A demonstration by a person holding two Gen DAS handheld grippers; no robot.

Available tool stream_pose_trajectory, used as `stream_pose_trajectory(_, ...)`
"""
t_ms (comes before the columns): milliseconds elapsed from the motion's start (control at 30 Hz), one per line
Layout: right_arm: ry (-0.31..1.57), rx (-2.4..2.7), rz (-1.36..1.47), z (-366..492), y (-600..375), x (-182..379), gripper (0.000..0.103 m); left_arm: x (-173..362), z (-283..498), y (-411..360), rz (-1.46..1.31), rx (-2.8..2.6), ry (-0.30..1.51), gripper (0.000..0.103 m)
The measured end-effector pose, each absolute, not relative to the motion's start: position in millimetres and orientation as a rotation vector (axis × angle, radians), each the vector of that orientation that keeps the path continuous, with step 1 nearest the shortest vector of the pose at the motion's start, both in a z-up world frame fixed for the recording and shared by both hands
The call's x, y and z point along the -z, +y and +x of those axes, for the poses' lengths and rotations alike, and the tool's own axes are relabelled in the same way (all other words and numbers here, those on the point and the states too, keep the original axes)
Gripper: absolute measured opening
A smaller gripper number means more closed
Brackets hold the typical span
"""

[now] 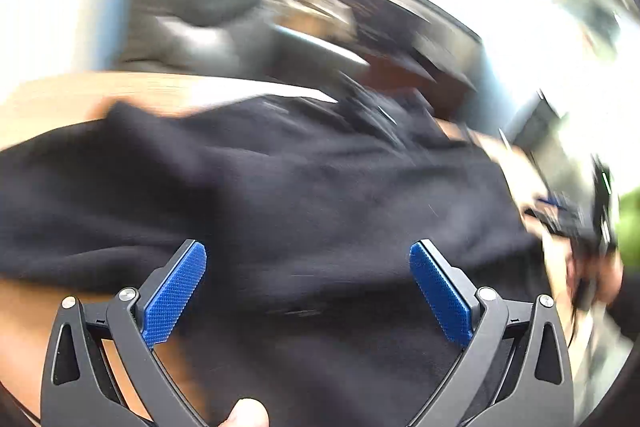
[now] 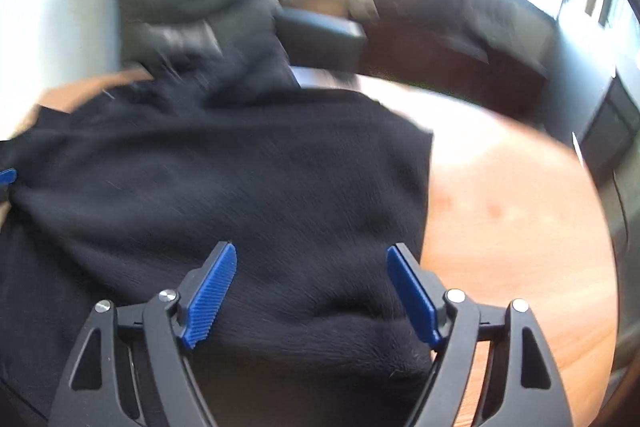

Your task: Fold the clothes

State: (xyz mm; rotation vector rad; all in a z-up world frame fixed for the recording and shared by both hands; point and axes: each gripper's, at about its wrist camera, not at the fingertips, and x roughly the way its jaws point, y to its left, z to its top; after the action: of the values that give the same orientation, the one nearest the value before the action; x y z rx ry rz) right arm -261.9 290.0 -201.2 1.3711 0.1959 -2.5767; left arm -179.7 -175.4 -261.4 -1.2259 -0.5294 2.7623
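Blue ribbed pads sit closest to the lens in both views, and both pairs stand spread with nothing between them: my left gripper (image 1: pixel 308 251) and my right gripper (image 2: pixel 311 253) are released, hanging just over the cloth. Beneath them lies the black garment (image 1: pixel 280 195), spread across the wooden table (image 2: pixel 508 219) with a thick rolled or doubled edge (image 2: pixel 340 331) bulging right under my right tongs. Both views are smeared, so I cannot tell collar from hem, nor how many layers are stacked.

I judge it soft, fuzzy and fairly heavy for cloth, like fleece or knit: it should drape and sag when lifted, not slide. Pads this ribbed ought to bite well. I would pinch at an edge or corner, such as the straight right side (image 2: pixel 424 187), taking all layers together, one tong per corner, so the fabric hangs even.
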Motion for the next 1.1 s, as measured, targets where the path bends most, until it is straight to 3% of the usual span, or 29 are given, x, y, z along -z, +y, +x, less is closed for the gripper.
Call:
stream_pose_trajectory(167,0.186,2.54,1.23,-242,266,171,0.083,246,-131,-327,-1.198,-2.961,-1.048,0.103)
stream_pose_trajectory(333,0.187,2.48,1.16,-237,225,169,0.083,284,-91,-485,-1.235,-2.959,-1.635,0.103)
stream_pose_trajectory(433,0.168,2.466,1.157,-235,195,177,0.083,312,-85,-534,-1.255,-2.843,-1.859,0.103)
stream_pose_trajectory(700,0.211,2.408,1.155,-236,139,181,0.083,326,-94,-572,-1.142,-2.816,-1.893,0.102)
stream_pose_trajectory(767,0.211,2.4,1.161,-237,130,184,0.083,328,-95,-574,-1.131,-2.813,-1.907,0.087)
stream_pose_trajectory(833,0.208,2.392,1.166,-238,124,187,0.083,332,-96,-575,-1.162,-2.782,-1.914,0.024)
stream_pose_trajectory(867,0.21,2.387,1.168,-237,121,188,0.083,335,-98,-575,-1.168,-2.747,-1.93,0.012)
stream_pose_trajectory(1100,0.194,2.374,1.17,-233,123,188,0.083,301,-98,-559,-0.964,-2.777,-1.853,0.007)
